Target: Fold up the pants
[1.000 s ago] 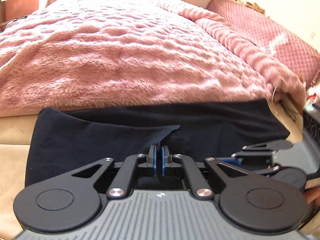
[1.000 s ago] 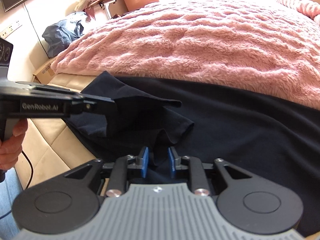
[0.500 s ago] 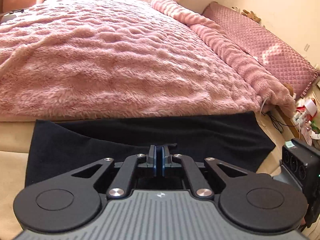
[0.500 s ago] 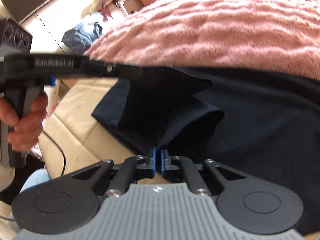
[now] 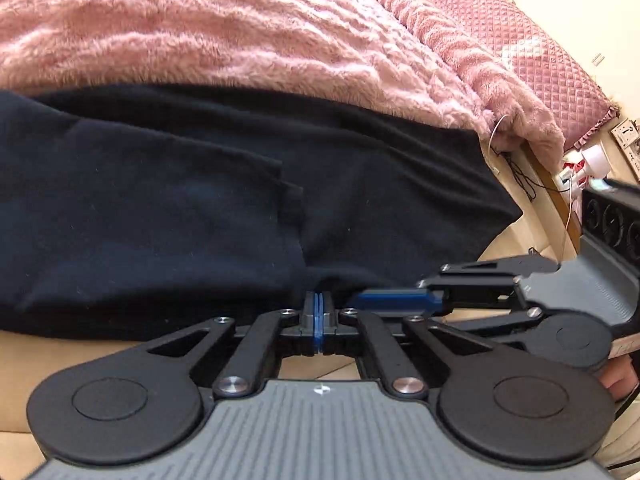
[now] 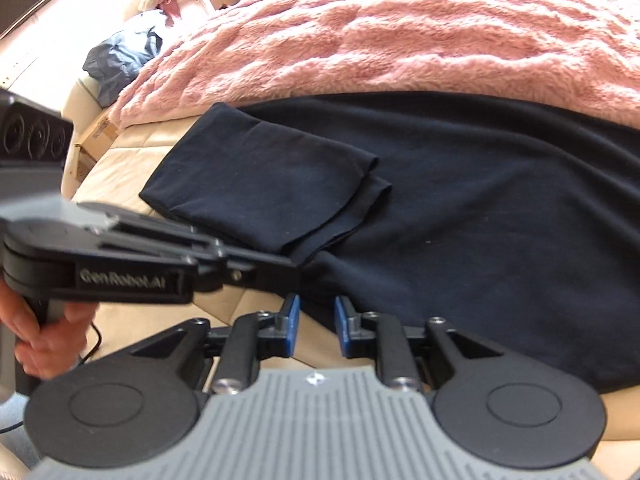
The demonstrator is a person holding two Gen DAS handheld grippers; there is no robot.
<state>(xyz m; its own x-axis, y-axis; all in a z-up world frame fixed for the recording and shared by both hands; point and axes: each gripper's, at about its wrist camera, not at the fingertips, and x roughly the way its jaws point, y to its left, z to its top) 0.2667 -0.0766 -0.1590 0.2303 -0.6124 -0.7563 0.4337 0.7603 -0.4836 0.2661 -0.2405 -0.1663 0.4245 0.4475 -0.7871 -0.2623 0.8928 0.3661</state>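
The dark pants (image 6: pixel 460 184) lie flat along the near edge of the bed (image 6: pixel 120 320), long axis left to right, with the pink blanket (image 6: pixel 400 40) behind them. At the left end a leg section is already folded over. The left tool (image 5: pixel 319 312) has its jaws together at the near hem; whether cloth is pinched there I cannot tell. The right tool (image 6: pixel 316 322), just beside it, has just been opening: jaws apart, the hem between them but unpressed. Open bed lies along the near edge.
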